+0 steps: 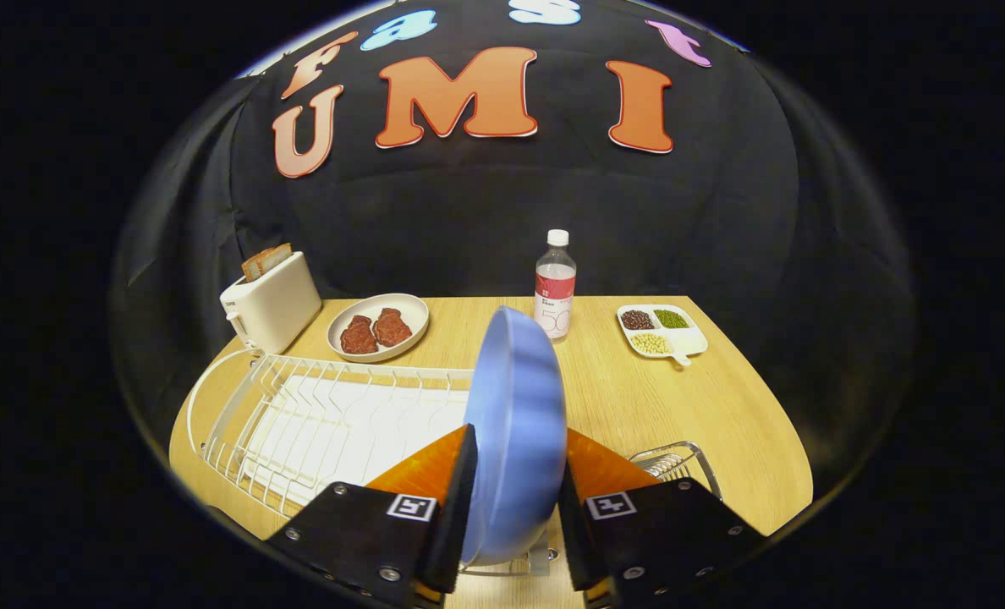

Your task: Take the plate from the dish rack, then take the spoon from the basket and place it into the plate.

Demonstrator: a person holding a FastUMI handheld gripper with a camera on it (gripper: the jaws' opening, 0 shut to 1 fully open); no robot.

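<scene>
Because the plate [513, 414] stood on edge at lower centre of the frame, the gripper [509, 491] pinched its rim from both sides, apparently to lift it from the rack [299, 423]; the basket [676, 461] waited lower right.

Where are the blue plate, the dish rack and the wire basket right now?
blue plate [515, 423]: gripper view, middle of its face, held between the gripper's fingers.
dish rack [299, 397]: gripper view, its white wires.
wire basket [676, 461]: gripper view, its rim.
</scene>
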